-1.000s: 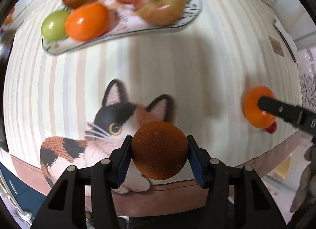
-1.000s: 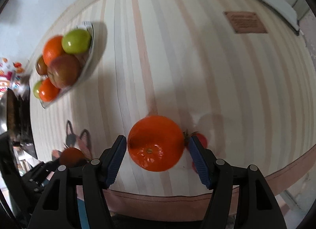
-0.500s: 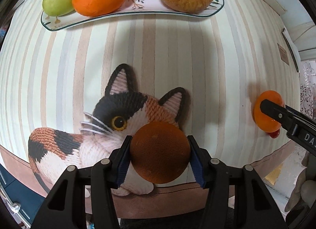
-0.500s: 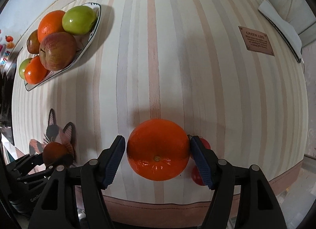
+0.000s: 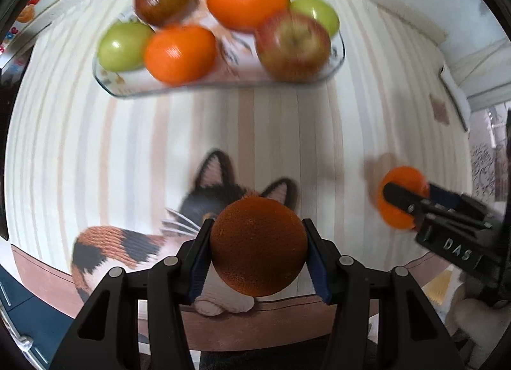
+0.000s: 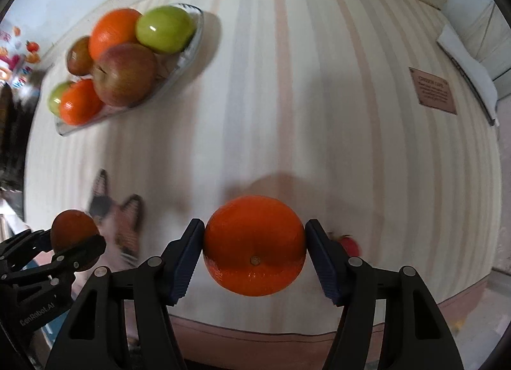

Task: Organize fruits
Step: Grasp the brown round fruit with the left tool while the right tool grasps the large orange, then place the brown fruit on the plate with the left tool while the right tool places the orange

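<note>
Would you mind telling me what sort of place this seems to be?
Probably a home dining or kitchen table: a striped tablecloth with a cat picture, and a glass dish of apples and oranges.

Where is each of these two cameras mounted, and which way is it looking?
Left wrist view: sits on the left gripper, looks down along its fingers at the striped tablecloth; shows its jaws pressed on a dark orange fruit.
Right wrist view: sits on the right gripper, also facing down; its jaws are closing, pads against a bright orange.
Shared: the fruit plate, the cat picture, and each view catches the other gripper at its edge.
</note>
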`<state>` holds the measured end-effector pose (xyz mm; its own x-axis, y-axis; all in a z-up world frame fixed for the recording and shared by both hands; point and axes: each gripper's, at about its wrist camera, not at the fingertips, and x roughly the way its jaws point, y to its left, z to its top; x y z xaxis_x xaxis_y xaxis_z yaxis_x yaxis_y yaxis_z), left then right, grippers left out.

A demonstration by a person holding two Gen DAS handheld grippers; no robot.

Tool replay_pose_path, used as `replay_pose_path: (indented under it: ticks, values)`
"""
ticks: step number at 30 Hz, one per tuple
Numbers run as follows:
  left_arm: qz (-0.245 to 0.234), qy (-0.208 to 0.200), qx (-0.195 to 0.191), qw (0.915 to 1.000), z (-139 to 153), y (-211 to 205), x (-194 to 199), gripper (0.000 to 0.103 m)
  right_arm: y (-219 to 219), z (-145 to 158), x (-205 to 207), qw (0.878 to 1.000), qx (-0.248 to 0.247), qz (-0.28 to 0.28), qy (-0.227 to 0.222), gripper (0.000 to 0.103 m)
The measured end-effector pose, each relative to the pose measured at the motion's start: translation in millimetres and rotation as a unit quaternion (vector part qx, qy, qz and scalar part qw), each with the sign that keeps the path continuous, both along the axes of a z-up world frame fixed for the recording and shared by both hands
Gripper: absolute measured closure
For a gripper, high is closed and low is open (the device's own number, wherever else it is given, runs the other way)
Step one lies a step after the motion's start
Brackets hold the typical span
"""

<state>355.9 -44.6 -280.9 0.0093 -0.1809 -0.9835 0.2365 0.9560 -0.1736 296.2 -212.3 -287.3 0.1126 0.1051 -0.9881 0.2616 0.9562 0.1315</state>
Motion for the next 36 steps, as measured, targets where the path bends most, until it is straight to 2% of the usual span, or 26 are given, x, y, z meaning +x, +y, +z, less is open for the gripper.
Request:
replay_pose_path:
  ticks: [2,8,11,15,22,25,33,36]
  values:
    - [0.008,-0.009,-0.008,0.9999,15.3,5.5,-7.0,0.053,5.9,8.9,6.9,1.000,0.012,0.001,-0.010,0.036]
    - [0.032,-0.038,-0.026,0.9984,61.6,34.6,28.7,0.053,26.8,44.2,42.8,0.997,0.060,0.004,-0.051,0.036]
    - [0.042,-0.051,-0.025,0.9975,70.3,56.0,55.5,0.053,43.9,62.1,69.7,0.994,0.084,0.011,-0.073,0.036]
    - [0.058,-0.057,-0.018,0.9966,73.2,74.4,100.4,0.053,64.8,80.9,109.4,0.991,0.091,0.035,-0.092,0.036]
    - [0.088,-0.005,-0.024,0.9958,32.6,107.0,178.8,0.053,106.0,65.8,176.7,0.991,0.060,0.059,-0.105,0.036]
    - [0.093,0.022,-0.025,0.9951,11.4,109.4,196.2,0.053,123.7,52.1,192.6,0.991,0.043,0.074,-0.100,0.036]
    - [0.094,0.058,-0.025,0.9935,-24.0,113.5,204.9,0.051,148.3,35.8,204.3,0.990,0.008,0.099,-0.102,0.035]
    - [0.107,0.062,-0.044,0.9914,-28.7,119.6,204.5,0.050,156.2,33.9,205.7,0.988,-0.009,0.110,-0.105,0.035]
